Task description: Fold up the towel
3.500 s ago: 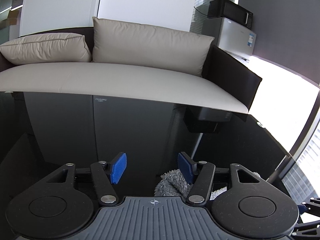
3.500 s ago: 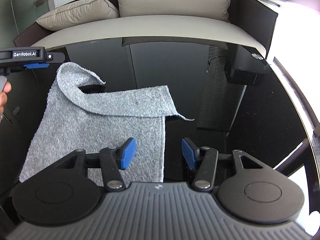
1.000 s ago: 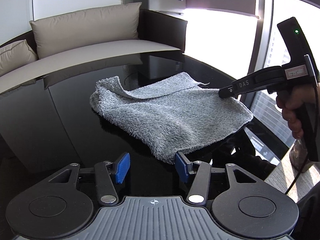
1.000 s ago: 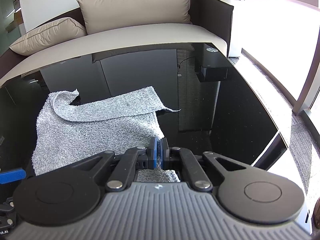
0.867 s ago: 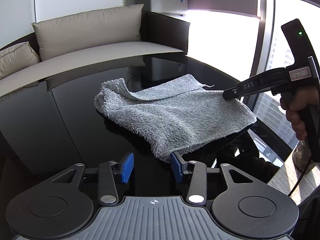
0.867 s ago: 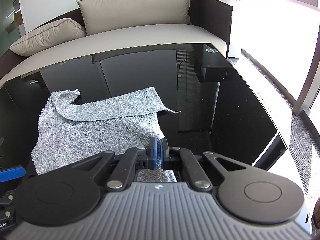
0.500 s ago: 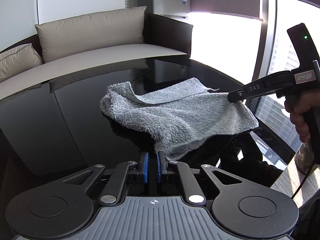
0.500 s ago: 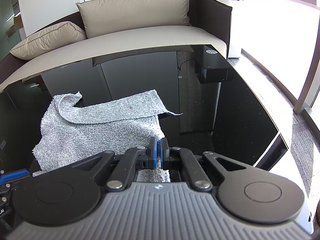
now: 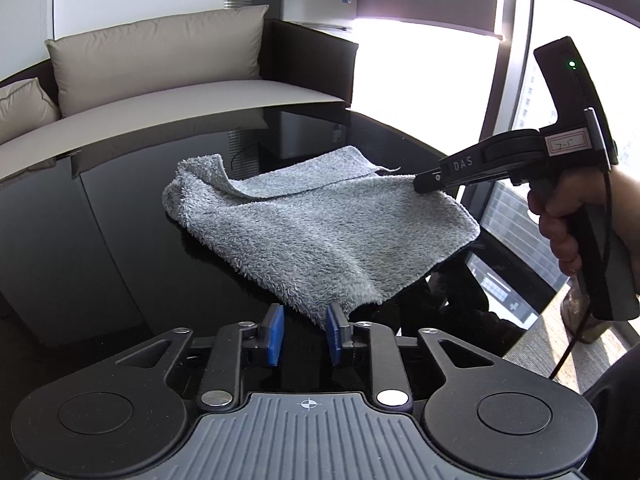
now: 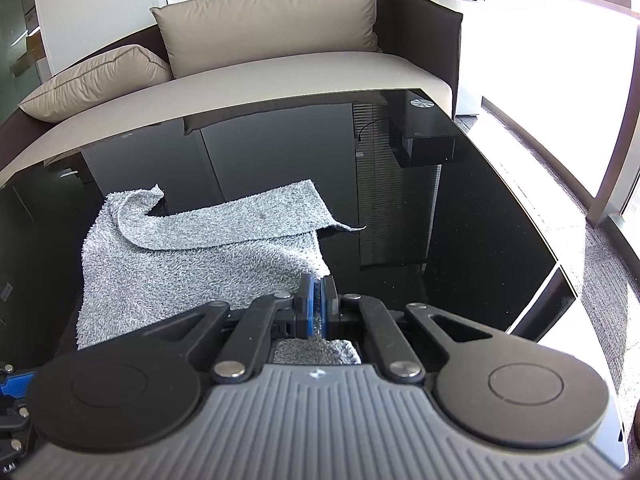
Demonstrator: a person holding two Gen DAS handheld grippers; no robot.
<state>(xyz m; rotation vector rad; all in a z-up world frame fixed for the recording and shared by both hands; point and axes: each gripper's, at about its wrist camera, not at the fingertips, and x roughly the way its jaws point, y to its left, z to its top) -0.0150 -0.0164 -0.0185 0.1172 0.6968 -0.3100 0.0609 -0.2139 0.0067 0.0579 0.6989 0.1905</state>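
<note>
One grey towel [image 9: 320,224] on black table [image 9: 120,220], right gripper [image 10: 318,304] clamping corner

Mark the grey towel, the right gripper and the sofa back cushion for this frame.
grey towel [image 9: 320,232]: left wrist view, middle of the fluffy top layer.
right gripper [image 10: 319,292]: right wrist view, between the blue pads shut on the towel's corner.
sofa back cushion [image 10: 272,20]: right wrist view, centre of its beige front face.

Right gripper [image 10: 319,300] clamped on the near corner of a grey towel [image 10: 192,256], far edge folded back, on a glossy black table [image 10: 460,232] — beige sofa [image 10: 280,64] behind.
</note>
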